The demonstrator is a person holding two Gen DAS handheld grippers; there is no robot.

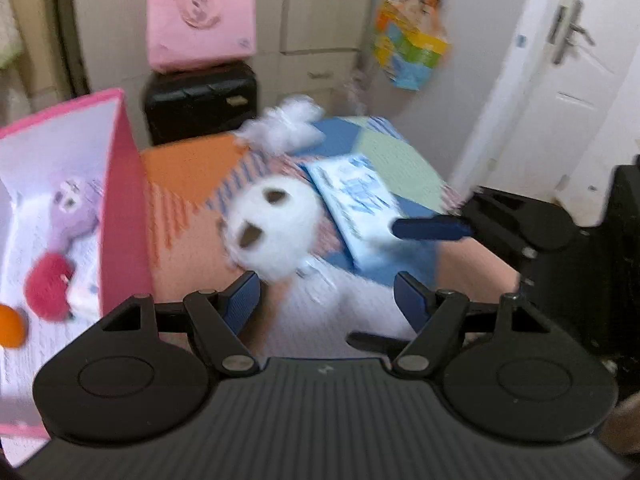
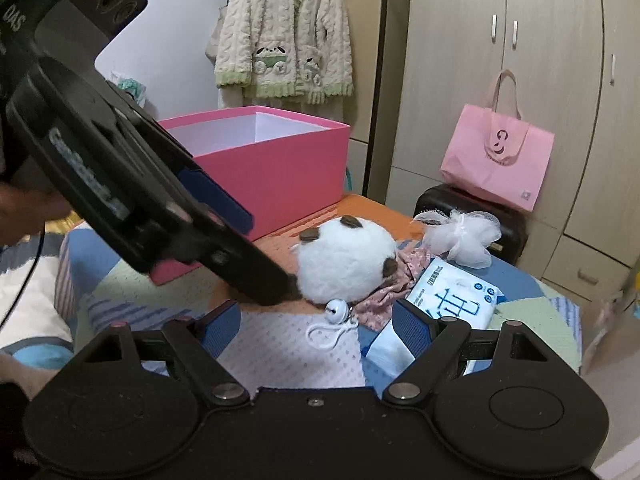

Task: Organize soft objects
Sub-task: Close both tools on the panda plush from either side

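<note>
A white plush ball with brown ears [image 1: 276, 228] [image 2: 348, 264] lies on the patchwork cloth. My left gripper [image 1: 326, 300] is open just before it; in the right wrist view [image 2: 280, 276] it reaches down beside the plush. My right gripper [image 2: 316, 330] is open, low over the cloth, near a tissue pack [image 2: 452, 300] [image 1: 352, 204]; one of its fingers [image 1: 432, 229] shows in the left wrist view over the pack. A pink box [image 2: 280, 160] [image 1: 120, 200] stands to the left, holding a purple plush [image 1: 74, 212], a red plush [image 1: 50, 286] and an orange ball [image 1: 10, 326]. A white mesh pouf [image 2: 464, 236] [image 1: 284, 126] lies behind.
A floral fabric piece [image 2: 396, 280] and a white bell on a cord [image 2: 338, 312] lie by the plush. A black suitcase [image 1: 200, 102] with a pink bag [image 1: 200, 22] stands behind the table. A wardrobe [image 2: 520, 80] and a white door [image 1: 560, 80] are beyond.
</note>
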